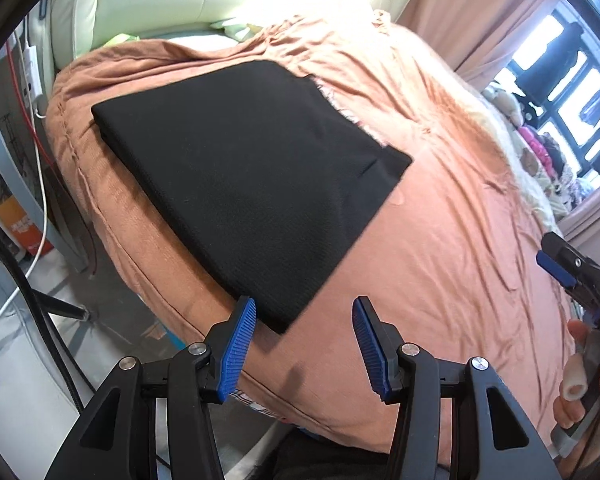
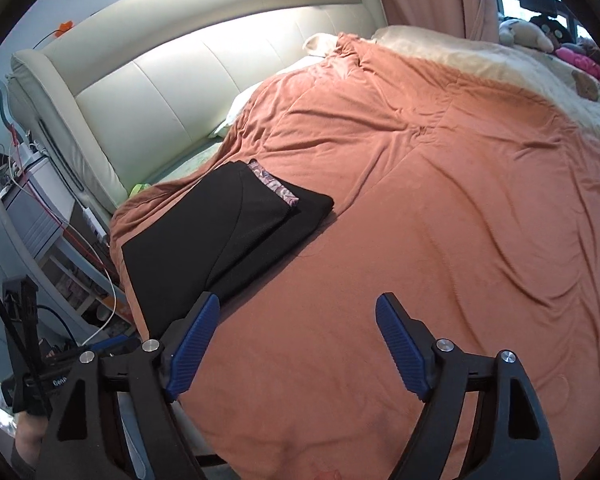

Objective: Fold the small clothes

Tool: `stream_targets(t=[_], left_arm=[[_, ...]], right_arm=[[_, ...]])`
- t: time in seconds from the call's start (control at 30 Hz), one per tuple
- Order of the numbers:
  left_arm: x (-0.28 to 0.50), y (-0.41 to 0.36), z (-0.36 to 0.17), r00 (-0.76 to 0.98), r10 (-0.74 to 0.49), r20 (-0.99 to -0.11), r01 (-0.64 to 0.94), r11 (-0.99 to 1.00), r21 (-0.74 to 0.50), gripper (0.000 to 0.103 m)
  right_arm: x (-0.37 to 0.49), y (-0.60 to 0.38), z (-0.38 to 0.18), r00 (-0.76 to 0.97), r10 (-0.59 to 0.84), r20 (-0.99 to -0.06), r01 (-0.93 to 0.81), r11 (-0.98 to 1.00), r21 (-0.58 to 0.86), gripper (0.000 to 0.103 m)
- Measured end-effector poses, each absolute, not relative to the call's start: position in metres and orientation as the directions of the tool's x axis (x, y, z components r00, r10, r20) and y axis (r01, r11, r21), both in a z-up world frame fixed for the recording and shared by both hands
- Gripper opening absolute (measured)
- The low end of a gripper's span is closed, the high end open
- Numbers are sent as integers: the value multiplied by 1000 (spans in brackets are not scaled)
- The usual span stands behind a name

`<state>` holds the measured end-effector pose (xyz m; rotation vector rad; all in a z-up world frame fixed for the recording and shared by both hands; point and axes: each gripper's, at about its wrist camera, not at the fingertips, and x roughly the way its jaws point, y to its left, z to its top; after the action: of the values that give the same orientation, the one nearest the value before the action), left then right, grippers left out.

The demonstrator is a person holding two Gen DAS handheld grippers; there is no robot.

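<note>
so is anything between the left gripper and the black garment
Nothing visible. The left gripper hangs open just short of the black garment's near corner, with only bare orange blanket between. The right gripper is open and off to the side.

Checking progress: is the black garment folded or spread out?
Folded: the black garment lies as a compact layered rectangle on the orange blanket, patterned lining showing at one edge.

Legible text: one fragment only. White letters "Gen", cut off by the frame of the right gripper, are printed on the black body of the left gripper (image 2: pixel 40 380). Markings on an orange box (image 1: pixel 18 224) on the floor are too blurred to be read.
</note>
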<state>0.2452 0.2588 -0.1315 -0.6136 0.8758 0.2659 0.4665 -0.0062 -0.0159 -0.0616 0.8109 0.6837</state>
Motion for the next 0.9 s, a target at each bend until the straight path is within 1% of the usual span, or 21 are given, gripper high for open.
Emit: stream_targets(t=[0.07, 0.13, 0.27, 0.33, 0.4, 0.43, 0.47, 0.5, 0.57, 0.67, 0.9], left_arm=[[240, 253, -123, 638, -29, -770, -444, 803, -398, 52], [233, 246, -111, 656, -23, -755, -428, 812, -396, 52], [222, 234, -90, 684, -8, -730, -404, 828, -388, 54], [215, 227, -79, 699, 6, -715, -393, 839, -377, 60], [207, 218, -69, 710, 28, -704, -387, 851, -356, 79], [203, 214, -64, 717, 38, -696, -382, 857, -347, 83], [198, 209, -58, 729, 46, -683, -372, 864, -339, 89], [194, 205, -53, 738, 51, -672, -363, 870, -333, 94], [184, 197, -42, 754, 61, -654, -345, 884, -315, 98], [170, 184, -28, 775, 77, -627, -321, 903, -285, 102], [137, 152, -1, 817, 78, -571, -258, 935, -242, 103]], right_arm=[[455, -15, -11, 509, 523, -683, -578, 796, 179, 81], [439, -26, -3, 534, 512, -673, -570, 806, 161, 85], [406, -46, 11, 570, 508, -645, -556, 817, 151, 87], [392, -54, 16, 583, 504, -637, -553, 820, 143, 90], [377, -61, 21, 598, 503, -624, -552, 823, 135, 92], [366, -67, 25, 607, 506, -613, -550, 824, 135, 93], [360, -71, 28, 612, 508, -606, -549, 825, 136, 93], [352, -75, 30, 621, 508, -597, -547, 826, 135, 93], [336, -84, 35, 637, 511, -577, -546, 828, 130, 93], [308, -99, 41, 653, 515, -555, -542, 830, 133, 93], [264, -133, 37, 680, 504, -533, -522, 843, 130, 93]])
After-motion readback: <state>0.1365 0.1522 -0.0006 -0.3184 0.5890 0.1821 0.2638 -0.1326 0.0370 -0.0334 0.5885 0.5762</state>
